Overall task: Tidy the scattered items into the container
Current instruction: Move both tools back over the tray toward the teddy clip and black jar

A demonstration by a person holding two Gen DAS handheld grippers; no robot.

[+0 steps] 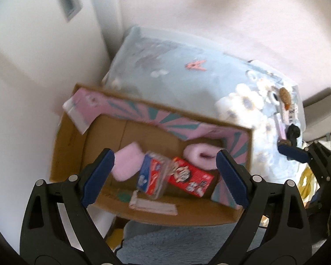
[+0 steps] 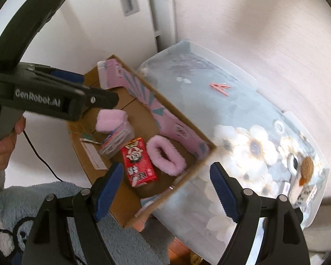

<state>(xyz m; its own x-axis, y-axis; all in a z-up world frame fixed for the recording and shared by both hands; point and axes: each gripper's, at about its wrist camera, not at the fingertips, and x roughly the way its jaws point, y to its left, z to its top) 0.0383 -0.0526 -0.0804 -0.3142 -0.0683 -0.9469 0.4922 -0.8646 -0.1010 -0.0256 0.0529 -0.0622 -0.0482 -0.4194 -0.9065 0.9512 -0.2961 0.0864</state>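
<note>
Above the cardboard box (image 2: 94,154), my left gripper (image 1: 165,174) and right gripper (image 2: 166,190) both hung spread and empty; the red snack box (image 2: 139,162) lay directly below.

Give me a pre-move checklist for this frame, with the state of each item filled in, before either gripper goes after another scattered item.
1. Left gripper empty, jaws apart: ok.
2. Right gripper empty, jaws apart: ok.
3. Cardboard box open at the top and reachable: ok.
4. Items already inside the box: red snack box, pink fuzzy roll, clear card case and pink sponge: ok.
5. Free floor space left in the box: ok, bare cardboard shows at the far end.
6. Next scattered item located: cannot tell; both views are blurred and aimed at the box.
</note>
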